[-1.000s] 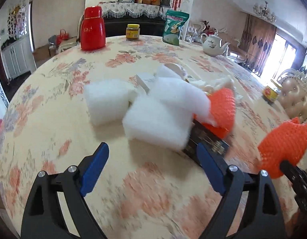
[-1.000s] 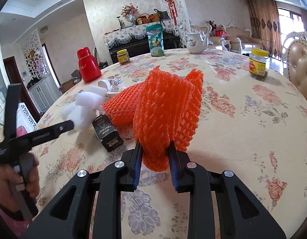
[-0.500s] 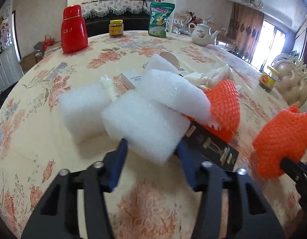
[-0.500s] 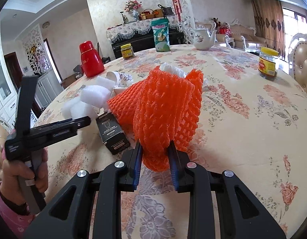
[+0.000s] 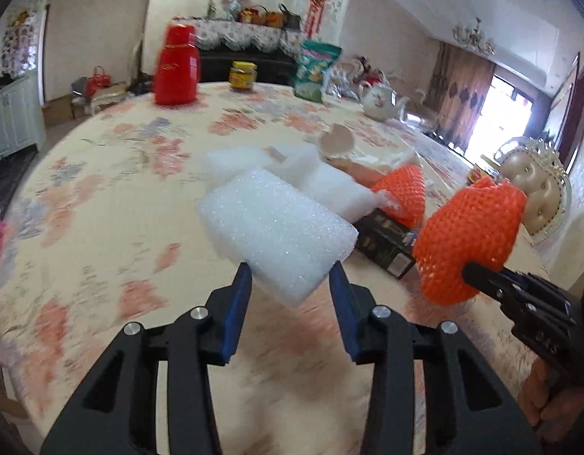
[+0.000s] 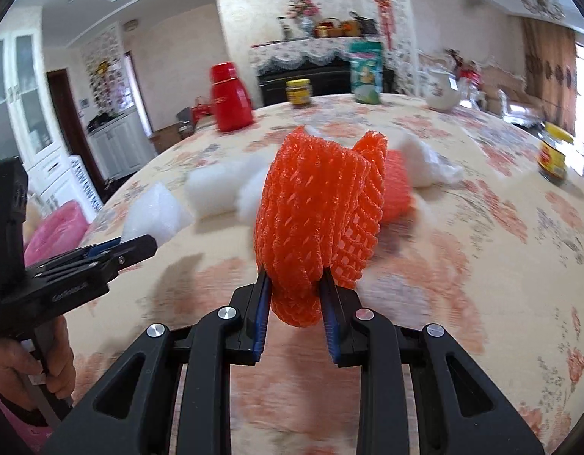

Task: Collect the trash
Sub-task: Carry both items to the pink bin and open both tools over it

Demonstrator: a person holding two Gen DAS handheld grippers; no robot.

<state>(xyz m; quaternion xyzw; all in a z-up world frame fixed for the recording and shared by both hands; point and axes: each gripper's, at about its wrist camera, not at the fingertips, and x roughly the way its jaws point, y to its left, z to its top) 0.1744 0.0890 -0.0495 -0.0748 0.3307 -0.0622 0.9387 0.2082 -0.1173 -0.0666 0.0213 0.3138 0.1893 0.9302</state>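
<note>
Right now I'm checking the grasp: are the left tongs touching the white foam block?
Touching. The left wrist view shows the left tongs closed on the white foam block, both blue pads pressing its near corner.

No legible text; print on black box & jars too blurred to read

White rectangular foam block, lifted clear of the table and tilted, pinched at its near corner. Orange foam-mesh fruit sleeve, crumpled and upright, gripped at its lower end. A second orange mesh sleeve, white foam pieces and a black carton lie clustered on the tabletop.
</note>
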